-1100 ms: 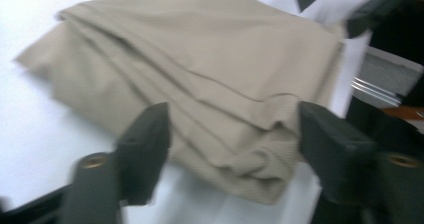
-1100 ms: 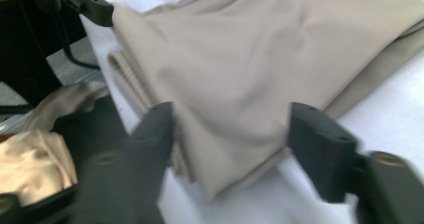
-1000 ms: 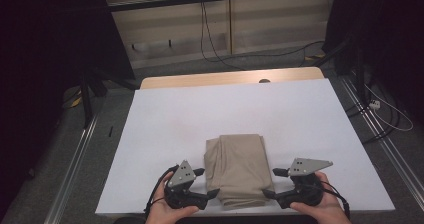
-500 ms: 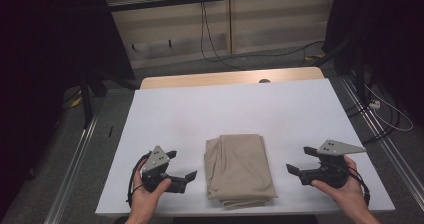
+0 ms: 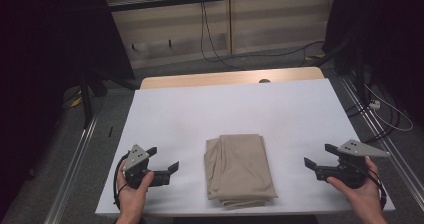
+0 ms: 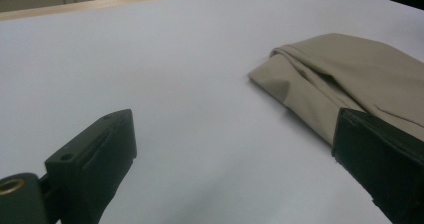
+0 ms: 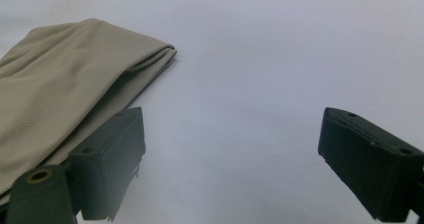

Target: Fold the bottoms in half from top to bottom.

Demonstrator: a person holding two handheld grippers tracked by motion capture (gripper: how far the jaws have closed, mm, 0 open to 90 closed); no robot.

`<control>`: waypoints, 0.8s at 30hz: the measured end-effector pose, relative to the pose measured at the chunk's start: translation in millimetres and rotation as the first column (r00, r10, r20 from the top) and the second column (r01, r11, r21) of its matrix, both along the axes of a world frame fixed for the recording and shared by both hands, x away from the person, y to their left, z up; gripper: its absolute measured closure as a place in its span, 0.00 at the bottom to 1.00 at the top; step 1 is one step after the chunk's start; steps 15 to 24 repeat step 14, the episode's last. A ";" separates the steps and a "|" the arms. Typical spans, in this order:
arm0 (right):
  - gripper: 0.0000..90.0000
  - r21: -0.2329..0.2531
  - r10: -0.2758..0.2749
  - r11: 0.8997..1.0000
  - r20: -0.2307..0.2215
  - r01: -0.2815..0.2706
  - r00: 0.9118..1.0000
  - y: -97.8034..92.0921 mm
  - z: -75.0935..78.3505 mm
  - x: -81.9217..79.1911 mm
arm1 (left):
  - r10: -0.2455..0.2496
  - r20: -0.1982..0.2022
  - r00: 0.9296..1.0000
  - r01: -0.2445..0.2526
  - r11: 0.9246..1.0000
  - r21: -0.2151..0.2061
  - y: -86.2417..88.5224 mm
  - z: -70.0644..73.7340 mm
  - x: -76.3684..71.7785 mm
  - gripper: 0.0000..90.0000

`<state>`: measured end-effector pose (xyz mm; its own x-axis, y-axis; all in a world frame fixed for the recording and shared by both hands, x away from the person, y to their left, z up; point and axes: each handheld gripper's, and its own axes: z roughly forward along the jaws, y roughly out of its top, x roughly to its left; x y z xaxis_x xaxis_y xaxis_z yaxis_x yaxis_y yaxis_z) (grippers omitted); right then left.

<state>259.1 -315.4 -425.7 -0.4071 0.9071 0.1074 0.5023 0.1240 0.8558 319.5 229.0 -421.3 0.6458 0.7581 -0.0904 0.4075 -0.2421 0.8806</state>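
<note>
Tan cloth [image 5: 239,171], folded into a long neat stack, lies flat on the white table [image 5: 225,109], low in the middle of the high view. The left gripper [image 5: 162,170] sits in the lower left of that frame, held in a hand [image 5: 131,196], and it points at the cloth from the side. Its fingers are wide open and hold nothing. The right gripper [image 5: 317,162] sits in the lower right, held in the other hand [image 5: 361,196], and it points at the cloth too. Its fingers are also wide open and hold nothing. Both grippers are apart from the cloth, with bare white table in between. In the left gripper view the cloth [image 6: 350,89] lies at the upper right. In the right gripper view the cloth [image 7: 60,89] lies at the left.
</note>
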 end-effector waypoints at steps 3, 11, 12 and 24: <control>0.13 -0.005 -0.007 1.000 -0.009 0.007 1.000 0.0 -1.2 0.8 | 0.013 0.009 1.000 -0.013 1.000 0.002 1.1 0.1 3.0 0.05; 0.13 0.021 0.006 1.000 -0.008 -0.005 1.000 1.7 -2.4 4.6 | 0.006 0.014 1.000 -0.006 1.000 0.007 1.5 0.8 1.1 0.06; 0.13 0.021 0.002 1.000 -0.009 -0.002 1.000 1.9 -2.3 4.6 | 0.008 0.012 1.000 -0.008 1.000 0.005 1.5 0.7 1.2 0.06; 0.12 0.024 0.004 1.000 -0.010 -0.004 1.000 2.0 -2.2 4.5 | 0.013 0.013 1.000 -0.013 1.000 0.013 1.2 0.5 1.4 0.06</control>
